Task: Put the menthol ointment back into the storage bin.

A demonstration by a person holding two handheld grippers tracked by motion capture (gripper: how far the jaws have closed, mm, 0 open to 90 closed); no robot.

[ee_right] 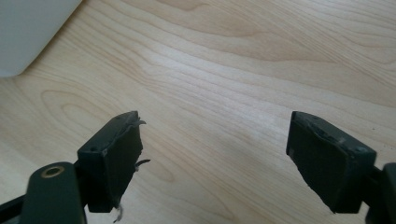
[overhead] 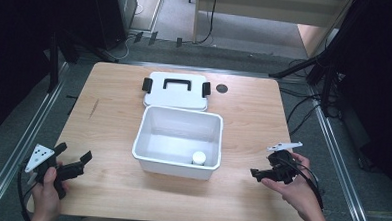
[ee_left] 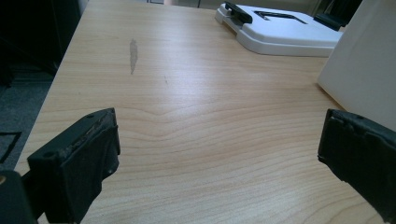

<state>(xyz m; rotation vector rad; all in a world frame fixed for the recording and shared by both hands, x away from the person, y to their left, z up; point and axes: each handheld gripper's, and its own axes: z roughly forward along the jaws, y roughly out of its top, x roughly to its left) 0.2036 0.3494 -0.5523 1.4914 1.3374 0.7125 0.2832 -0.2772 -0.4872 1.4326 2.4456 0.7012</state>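
A white plastic box (overhead: 178,140) stands open in the middle of the wooden table (overhead: 113,122); a small white jar (overhead: 199,157) sits inside it at its near right corner. The box's white lid (overhead: 176,90), with a black handle and black side latches, lies flat just behind it. My left gripper (overhead: 73,157) is held at the near left, open, nothing between its jaws; its view has the lid (ee_left: 280,32) far ahead and the box wall (ee_left: 362,70) at right. My right gripper (overhead: 257,173) hovers at the near right, open and empty, with the box corner (ee_right: 28,32) at the upper left.
A dark round hole (overhead: 222,88) sits in the tabletop right of the lid. A dark streak (overhead: 94,107) marks the wood at left, also seen as a streak (ee_left: 133,55). Black stands and cables flank the table on the floor.
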